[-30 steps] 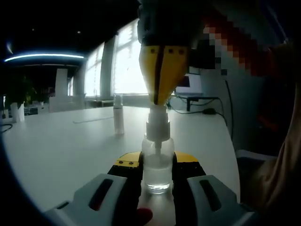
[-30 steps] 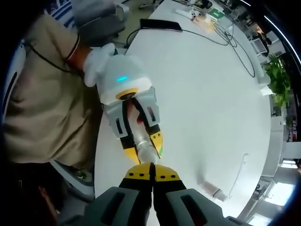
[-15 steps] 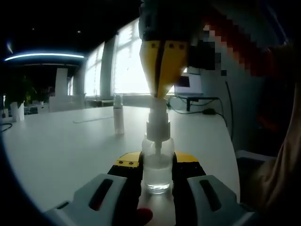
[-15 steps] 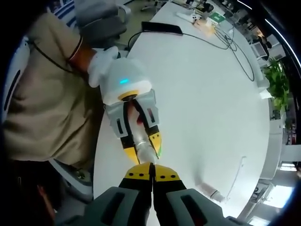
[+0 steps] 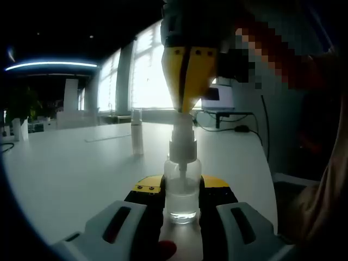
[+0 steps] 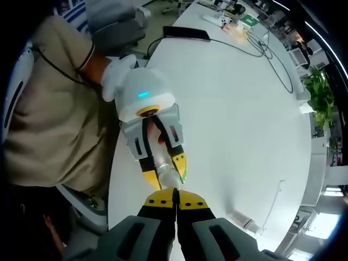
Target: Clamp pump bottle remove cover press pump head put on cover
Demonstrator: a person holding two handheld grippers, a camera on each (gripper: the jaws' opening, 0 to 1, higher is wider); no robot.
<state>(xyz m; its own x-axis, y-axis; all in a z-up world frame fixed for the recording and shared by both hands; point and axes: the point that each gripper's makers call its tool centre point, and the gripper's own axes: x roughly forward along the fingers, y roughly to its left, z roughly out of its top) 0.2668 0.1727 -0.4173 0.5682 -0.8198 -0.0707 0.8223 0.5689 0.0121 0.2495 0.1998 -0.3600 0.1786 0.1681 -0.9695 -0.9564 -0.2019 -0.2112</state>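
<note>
White table (image 5: 70, 163) stretches toward bright far windows; the clear cover (image 5: 136, 132) stands upright far left. Nearer, the left gripper (image 5: 181, 198) clamps the pump bottle (image 5: 181, 190); the right gripper (image 5: 187, 87), jaws together, tips on its pump head (image 5: 182, 133).
</note>
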